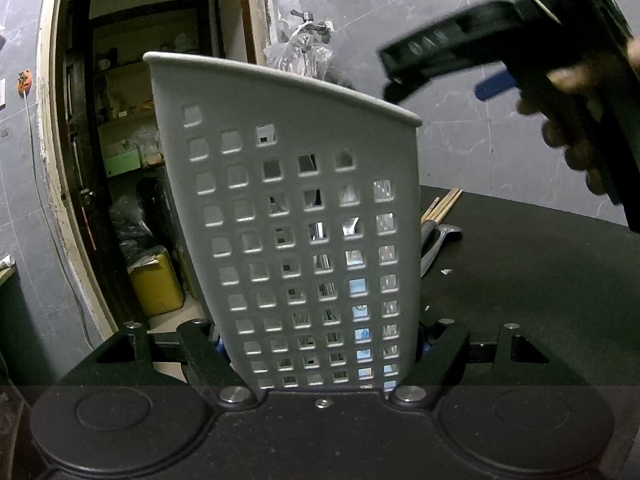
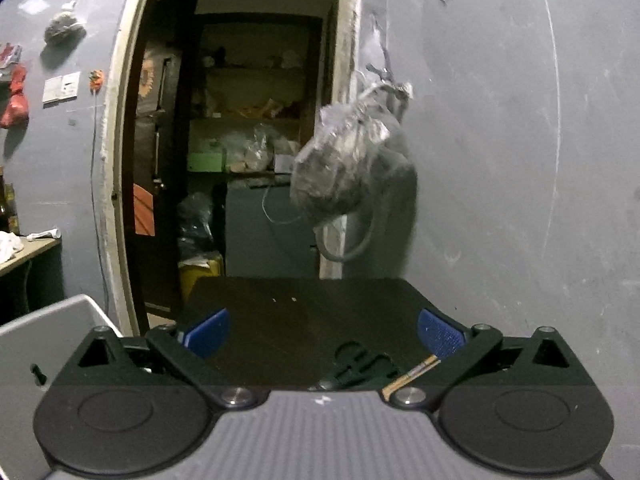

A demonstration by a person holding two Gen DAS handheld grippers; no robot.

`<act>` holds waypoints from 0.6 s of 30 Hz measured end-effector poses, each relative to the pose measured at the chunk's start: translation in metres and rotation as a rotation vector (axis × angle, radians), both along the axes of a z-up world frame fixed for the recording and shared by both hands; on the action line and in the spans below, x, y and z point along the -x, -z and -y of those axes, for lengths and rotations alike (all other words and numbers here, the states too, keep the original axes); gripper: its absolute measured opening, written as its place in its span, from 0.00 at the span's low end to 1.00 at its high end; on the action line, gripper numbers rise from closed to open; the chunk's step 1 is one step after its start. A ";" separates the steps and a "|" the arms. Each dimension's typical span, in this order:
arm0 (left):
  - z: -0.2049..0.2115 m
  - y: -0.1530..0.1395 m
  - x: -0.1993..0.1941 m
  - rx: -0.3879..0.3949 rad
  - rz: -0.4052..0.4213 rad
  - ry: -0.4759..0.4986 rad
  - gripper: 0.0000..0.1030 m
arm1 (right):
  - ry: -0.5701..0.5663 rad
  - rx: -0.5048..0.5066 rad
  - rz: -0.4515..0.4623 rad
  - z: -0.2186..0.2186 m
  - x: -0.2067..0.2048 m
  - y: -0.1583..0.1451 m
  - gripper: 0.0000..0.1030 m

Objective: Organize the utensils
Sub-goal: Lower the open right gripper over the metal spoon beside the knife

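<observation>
Left wrist: left claw point(image 1: 320, 344) clamps utensil holder point(image 1: 288, 200).

open doorway point(image 2: 248, 140), hanging plastic bag point(image 2: 352, 160), yellow canister point(image 1: 156, 284)

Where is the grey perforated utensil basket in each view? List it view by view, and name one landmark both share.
Left wrist view: the grey perforated utensil basket fills the centre, upright, clamped between the left hand-held gripper fingers.
Right wrist view: only a grey corner shows at the lower left edge, beside the open right hand-held gripper.
Shared landmark: the clear plastic bag hanging on the wall right of the doorway.
</observation>
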State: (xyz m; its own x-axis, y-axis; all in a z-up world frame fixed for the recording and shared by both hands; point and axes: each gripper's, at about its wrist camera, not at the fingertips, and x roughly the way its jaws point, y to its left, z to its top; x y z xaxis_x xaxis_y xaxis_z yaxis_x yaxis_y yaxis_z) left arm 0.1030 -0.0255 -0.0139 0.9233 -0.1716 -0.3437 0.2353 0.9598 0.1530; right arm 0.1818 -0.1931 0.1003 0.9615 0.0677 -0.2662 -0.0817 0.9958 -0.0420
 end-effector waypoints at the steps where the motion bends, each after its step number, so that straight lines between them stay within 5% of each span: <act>1: 0.000 0.000 0.000 -0.001 -0.001 0.000 0.76 | 0.005 -0.004 -0.008 0.006 -0.001 0.003 1.00; 8: 0.002 0.001 0.000 -0.007 0.000 -0.003 0.76 | 0.026 -0.097 -0.116 0.050 -0.011 0.033 1.00; 18: 0.001 0.010 -0.003 -0.013 -0.015 -0.001 0.76 | 0.020 -0.106 -0.263 0.076 -0.024 0.082 1.00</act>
State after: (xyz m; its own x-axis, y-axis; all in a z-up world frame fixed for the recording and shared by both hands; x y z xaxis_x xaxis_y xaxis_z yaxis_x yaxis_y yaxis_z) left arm 0.1063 -0.0265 -0.0239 0.9183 -0.1661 -0.3594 0.2366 0.9580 0.1619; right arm 0.2062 -0.2692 0.0185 0.8619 0.0904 -0.4989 -0.0566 0.9950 0.0825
